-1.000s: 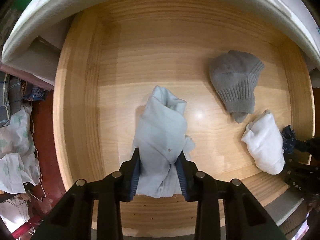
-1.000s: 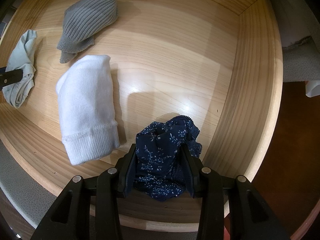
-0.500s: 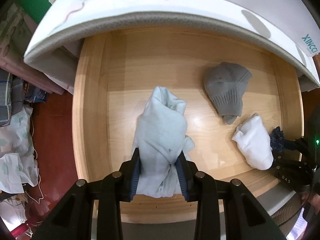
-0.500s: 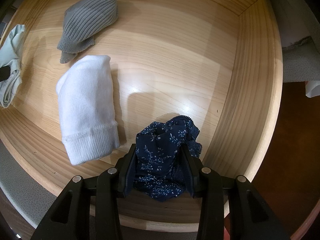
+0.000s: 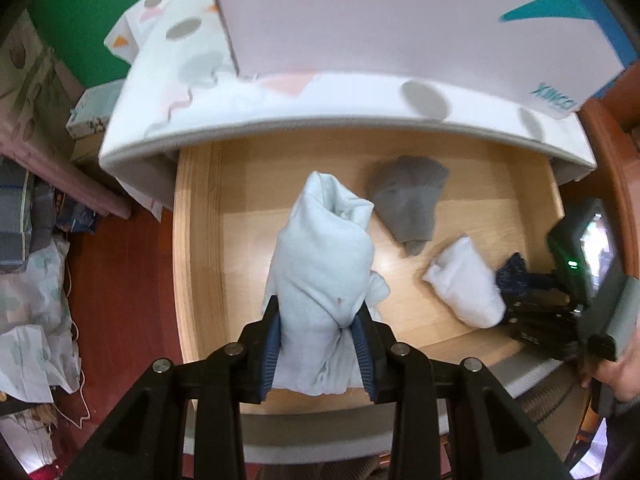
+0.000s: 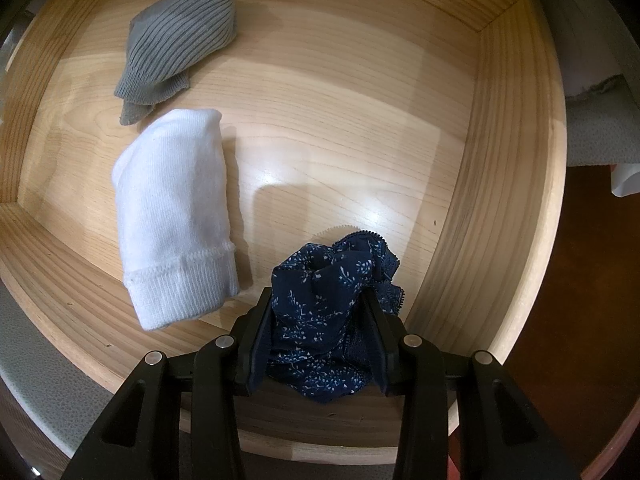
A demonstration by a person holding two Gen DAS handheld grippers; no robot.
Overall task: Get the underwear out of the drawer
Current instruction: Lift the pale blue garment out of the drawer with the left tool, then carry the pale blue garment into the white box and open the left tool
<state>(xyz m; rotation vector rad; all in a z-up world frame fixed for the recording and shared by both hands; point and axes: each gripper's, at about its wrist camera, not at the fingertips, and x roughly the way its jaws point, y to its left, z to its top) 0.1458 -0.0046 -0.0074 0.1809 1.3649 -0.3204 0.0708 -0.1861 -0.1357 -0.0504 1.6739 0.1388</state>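
Observation:
My left gripper is shut on pale blue underwear and holds it well above the open wooden drawer. My right gripper is shut on navy floral underwear, low inside the drawer near its front right corner. The right gripper also shows in the left wrist view at the drawer's right end.
A grey ribbed sock and a white rolled sock lie on the drawer floor; both show in the left wrist view too. A white patterned mattress overhangs the drawer's back. Clothes and bags lie on the red floor at left.
My left gripper has risen up and back out of the drawer with the pale blue underwear. My right gripper has stayed still, shut on the navy underwear.

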